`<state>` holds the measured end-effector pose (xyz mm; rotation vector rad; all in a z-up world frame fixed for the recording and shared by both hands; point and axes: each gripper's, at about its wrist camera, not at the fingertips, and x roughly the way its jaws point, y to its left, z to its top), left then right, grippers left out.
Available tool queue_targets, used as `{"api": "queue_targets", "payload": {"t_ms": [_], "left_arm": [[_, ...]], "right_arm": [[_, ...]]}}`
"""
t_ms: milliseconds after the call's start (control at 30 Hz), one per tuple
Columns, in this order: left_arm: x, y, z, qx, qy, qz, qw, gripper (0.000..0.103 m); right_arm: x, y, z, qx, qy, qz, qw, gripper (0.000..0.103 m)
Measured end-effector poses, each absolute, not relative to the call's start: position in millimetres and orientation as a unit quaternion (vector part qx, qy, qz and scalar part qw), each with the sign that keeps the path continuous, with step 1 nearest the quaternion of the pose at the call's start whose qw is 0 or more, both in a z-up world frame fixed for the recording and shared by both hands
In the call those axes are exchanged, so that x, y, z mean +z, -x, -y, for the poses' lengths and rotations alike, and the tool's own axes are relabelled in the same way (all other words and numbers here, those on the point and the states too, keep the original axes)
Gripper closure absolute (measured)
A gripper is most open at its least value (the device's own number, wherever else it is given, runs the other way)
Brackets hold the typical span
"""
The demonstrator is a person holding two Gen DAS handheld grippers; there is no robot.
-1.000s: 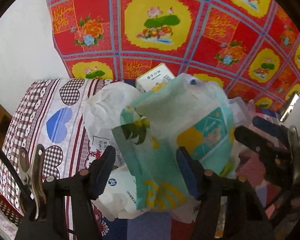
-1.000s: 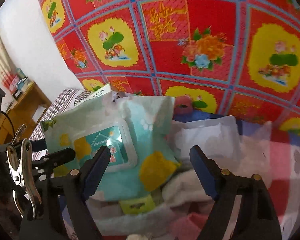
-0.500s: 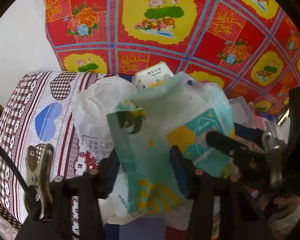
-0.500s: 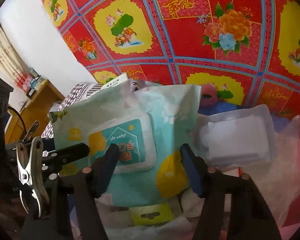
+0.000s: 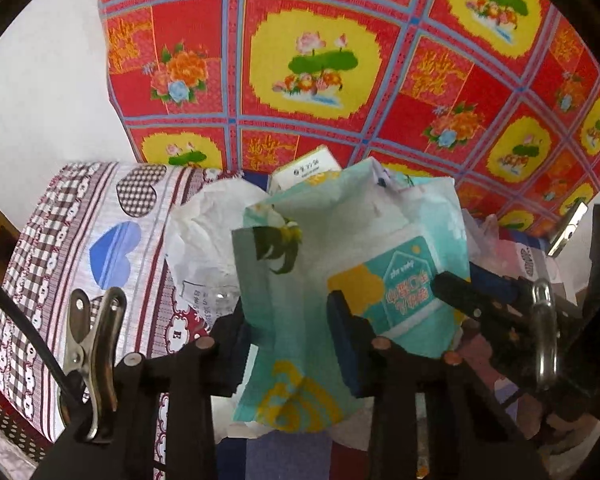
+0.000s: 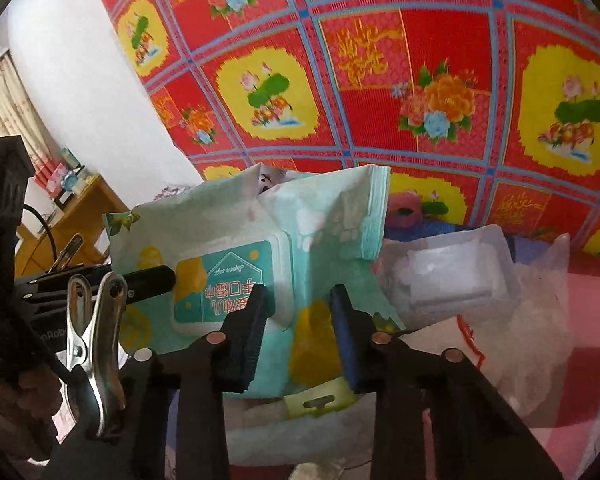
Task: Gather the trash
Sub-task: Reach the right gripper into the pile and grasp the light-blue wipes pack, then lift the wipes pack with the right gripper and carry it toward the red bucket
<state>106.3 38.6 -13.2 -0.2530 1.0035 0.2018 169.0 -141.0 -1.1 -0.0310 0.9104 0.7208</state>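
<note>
Between both pairs of just-closing jaws, the wet-wipe pack (image 5: 340, 280), pinched by left gripper (image 5: 288, 344) and right gripper (image 6: 300, 320).

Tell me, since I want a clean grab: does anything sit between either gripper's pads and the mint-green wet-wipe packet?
Nothing visible. The left gripper and right gripper have just been closing, and each already pinches the mint-green wet-wipe packet directly.

Both my tongs point steeply downward, side by side. Left tongs (image 5: 290, 344): jaws have just been closing and now pinch the wipes pack (image 5: 340, 280). Right tongs (image 6: 302, 328): likewise just closing, pads pressed on that pack's other end.
</note>
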Motion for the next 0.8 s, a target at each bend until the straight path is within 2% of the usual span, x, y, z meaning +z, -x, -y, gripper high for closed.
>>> {"api": "queue_targets", "payload": {"t_ms": [167,200,367,533,800], "left_arm": [[1.6,-94.7,-37.5,0.099,0.118,-0.461,0.874,0.065],[4.0,-93.0,-37.6,0.099,0.117,-0.459,0.875,0.065],[14.3,-83.0,-37.1,0.104,0.101,-0.447,0.883,0.066],[17.1,-71.7,-43.1,0.107,0.102,-0.440,0.886,0.070],[24.5,-43.7,-64.3,0.106,0.110,-0.434,0.888,0.070]], "right_arm": [[8.4,-159.7,141.5,0.350,0.002,-0.420,0.837,0.075],[9.4,-157.7,139.7,0.350,0.004,-0.418,0.838,0.082],[7.5,-150.6,135.2,0.342,-0.001,-0.419,0.841,0.086],[12.4,-138.0,127.4,0.349,0.004,-0.414,0.841,0.087],[24.4,-108.1,100.9,0.351,0.002,-0.401,0.846,0.087]]}}
